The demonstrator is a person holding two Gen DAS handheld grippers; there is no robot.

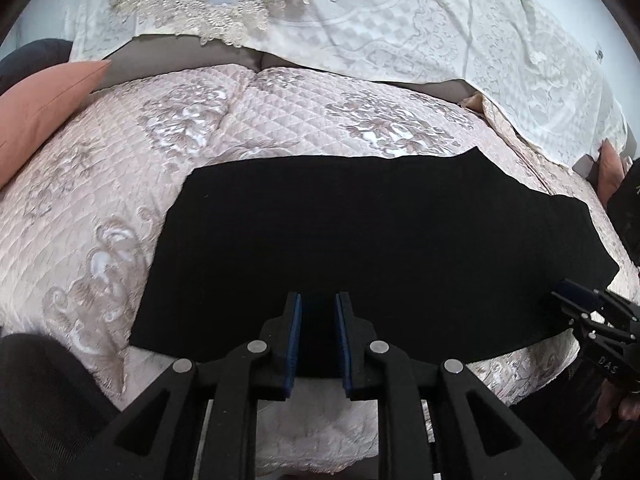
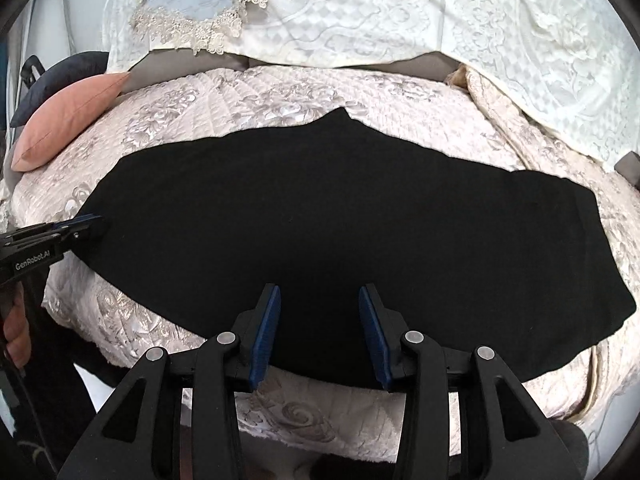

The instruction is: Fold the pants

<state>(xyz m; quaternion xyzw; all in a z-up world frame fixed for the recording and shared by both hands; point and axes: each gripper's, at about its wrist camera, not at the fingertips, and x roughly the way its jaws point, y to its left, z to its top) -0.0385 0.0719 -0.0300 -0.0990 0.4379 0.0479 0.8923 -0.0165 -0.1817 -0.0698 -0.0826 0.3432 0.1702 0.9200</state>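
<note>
Lying flat along the near edge of a pink quilted bedspread (image 2: 280,92), black pants (image 2: 340,216), with a salmon cushion (image 2: 68,124) at left and white lace cover (image 2: 480,20) behind; left gripper (image 1: 319,308) jaws narrowly parted, right gripper (image 2: 319,300) jaws wider, both holding nothing.

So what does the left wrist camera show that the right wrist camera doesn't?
Only the left wrist view shows the left gripper head-on, jaws narrowly apart, and a second pink cushion at far right. Only the right wrist view shows the right gripper head-on, jaws wider, and the pants' pointed far edge. Both show the black pants flat on the quilted cover and a pink cushion at left.
</note>
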